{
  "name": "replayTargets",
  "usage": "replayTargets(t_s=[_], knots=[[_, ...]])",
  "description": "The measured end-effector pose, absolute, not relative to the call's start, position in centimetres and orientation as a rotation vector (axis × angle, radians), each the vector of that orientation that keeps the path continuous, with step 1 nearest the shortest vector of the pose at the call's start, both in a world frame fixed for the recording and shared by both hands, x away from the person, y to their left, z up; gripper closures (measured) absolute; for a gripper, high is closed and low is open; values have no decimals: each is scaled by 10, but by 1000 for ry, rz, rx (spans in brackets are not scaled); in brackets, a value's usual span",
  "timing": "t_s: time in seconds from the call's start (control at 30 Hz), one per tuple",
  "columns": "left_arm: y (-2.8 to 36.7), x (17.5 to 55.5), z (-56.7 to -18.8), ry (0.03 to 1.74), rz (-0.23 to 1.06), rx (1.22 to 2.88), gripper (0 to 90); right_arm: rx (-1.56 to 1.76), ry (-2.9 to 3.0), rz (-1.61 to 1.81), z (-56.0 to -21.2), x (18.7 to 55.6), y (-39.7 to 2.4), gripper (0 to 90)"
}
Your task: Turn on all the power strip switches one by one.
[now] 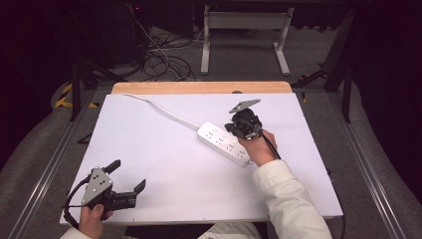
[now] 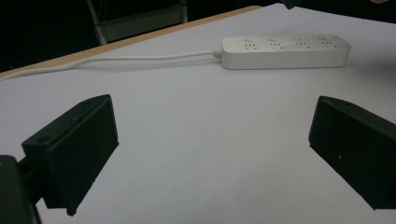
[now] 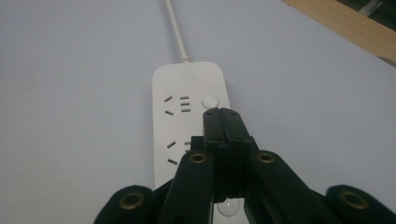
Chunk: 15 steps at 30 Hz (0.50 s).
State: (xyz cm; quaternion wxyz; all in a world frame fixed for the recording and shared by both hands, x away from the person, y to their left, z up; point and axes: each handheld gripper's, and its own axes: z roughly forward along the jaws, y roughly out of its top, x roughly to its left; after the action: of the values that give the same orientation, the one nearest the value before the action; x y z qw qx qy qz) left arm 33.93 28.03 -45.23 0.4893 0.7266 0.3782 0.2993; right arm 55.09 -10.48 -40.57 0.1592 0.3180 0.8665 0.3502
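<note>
One socket row hidden by right gripper [image 3: 220,112], power strip [image 3: 187,121] btm cut off

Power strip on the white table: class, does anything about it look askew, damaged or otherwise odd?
Nothing stands out. The power strip lies flat on the table, angled diagonally, its cord trailing toward the far edge, with no damage visible. The right gripper, jaws shut, is above its buttons.

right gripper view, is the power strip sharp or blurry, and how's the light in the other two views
Right gripper view: the power strip is sharp at its far sockets, while the shut right gripper blurs toward the bottom edge. Left gripper view: even, dim light, the open left gripper slightly soft. High view: the white table is bright, the room around it nearly black.
</note>
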Motion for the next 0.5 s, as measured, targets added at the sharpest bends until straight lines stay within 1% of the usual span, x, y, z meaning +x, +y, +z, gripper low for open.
replayTargets(t_s=[0.5], knots=[[281, 340, -452, 920, 729, 1765, 18, 953, 2519, 941, -429, 568, -94, 900]])
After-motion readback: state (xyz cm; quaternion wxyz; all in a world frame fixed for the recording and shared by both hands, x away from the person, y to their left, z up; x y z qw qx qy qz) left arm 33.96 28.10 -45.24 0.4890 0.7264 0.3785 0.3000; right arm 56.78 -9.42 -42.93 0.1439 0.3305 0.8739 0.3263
